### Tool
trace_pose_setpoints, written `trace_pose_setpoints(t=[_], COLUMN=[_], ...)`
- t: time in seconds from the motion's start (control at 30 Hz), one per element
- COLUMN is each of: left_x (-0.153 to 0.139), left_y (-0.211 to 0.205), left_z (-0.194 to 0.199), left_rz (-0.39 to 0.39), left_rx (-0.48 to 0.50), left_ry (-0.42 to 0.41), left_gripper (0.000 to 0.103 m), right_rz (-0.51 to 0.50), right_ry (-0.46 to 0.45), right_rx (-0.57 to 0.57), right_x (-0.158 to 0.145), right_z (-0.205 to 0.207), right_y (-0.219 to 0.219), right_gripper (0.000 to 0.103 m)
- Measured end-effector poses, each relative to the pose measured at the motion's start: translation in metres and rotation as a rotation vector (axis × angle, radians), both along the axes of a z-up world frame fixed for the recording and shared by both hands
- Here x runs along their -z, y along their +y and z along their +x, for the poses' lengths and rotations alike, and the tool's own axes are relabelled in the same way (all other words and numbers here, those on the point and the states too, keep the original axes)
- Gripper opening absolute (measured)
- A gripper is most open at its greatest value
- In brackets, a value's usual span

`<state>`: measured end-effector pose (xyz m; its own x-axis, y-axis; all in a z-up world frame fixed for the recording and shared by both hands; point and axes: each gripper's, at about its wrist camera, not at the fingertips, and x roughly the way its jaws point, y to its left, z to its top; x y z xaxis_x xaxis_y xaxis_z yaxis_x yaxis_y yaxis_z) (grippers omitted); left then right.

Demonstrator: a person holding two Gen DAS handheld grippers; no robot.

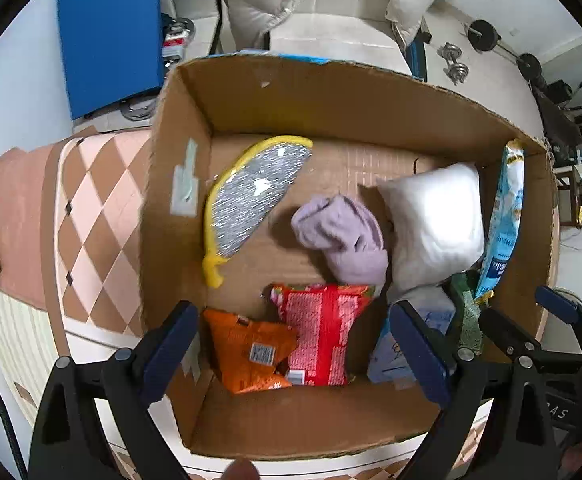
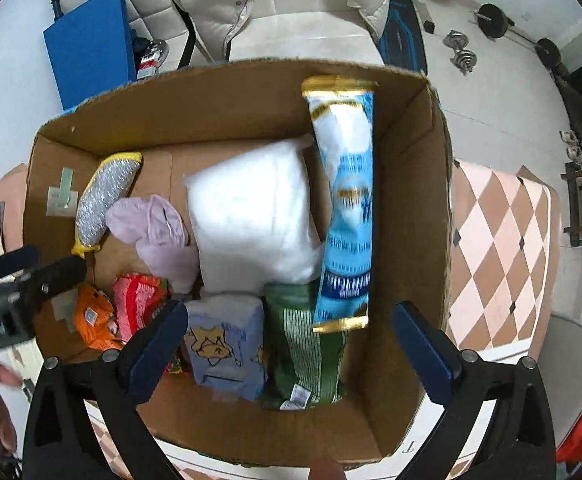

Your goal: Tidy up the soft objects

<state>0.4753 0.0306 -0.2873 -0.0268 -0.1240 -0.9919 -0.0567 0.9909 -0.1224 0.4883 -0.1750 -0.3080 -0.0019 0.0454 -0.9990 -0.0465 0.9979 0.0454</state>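
Holding pillow (image 2: 251, 216), socks (image 1: 343, 236), snack packs: cardboard box (image 1: 331, 96).

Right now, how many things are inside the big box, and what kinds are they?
Snack and food packets: 4 (orange, red, green, blue-and-gold)
Tissue pack: 1
White pillow: 1
Purple cloth: 1
Silver mitt with yellow edge: 1
Total: 8
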Motion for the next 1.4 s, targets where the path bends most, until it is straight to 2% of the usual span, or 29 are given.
trace_pose_setpoints(t=[0.23, 0.43, 0.63, 0.77, 0.93, 1.2, 1.4], left_x=[-0.013, -0.045, -0.107, -0.154, -0.197, -0.252, -0.272], left_y=[-0.003, -0.005, -0.009, -0.015, -0.019, -0.019, -0.019], left_z=[-0.026, -0.047, -0.090, -0.133, -0.179, -0.242, -0.275], left_rz=[0.053, 0.072, 0.063, 0.095, 0.100, 0.108, 0.100], left_rx=[0.007, 0.005, 0.009, 0.023, 0.031, 0.021, 0.019], left_ry=[-0.064, -0.143, -0.279, -0.388, -0.470, -0.580, -0.606], left_gripper=[0.098, 0.098, 0.098, 0.098, 0.098, 0.098, 0.098], right_rz=[-0.027, -0.033, -0.015, 0.003, 0.014, 0.020, -0.002], right_ry=[-0.039, -0.090, -0.182, -0.257, -0.340, -0.484, -0.574], right_rx=[0.043, 0.058, 0.067, 0.077, 0.061, 0.058, 0.055], right_x=[-0.010, -0.035, -0.089, -0.135, -0.189, -0.266, -0.304], right_z=[-0.029, -0.050, -0.088, -0.131, -0.183, -0.262, -0.307], right_y=[-0.001, -0.005, -0.011, -0.017, -0.020, -0.020, -0.015], right_gripper=[0.103, 0.103, 0.103, 0.103, 0.103, 0.103, 0.103])
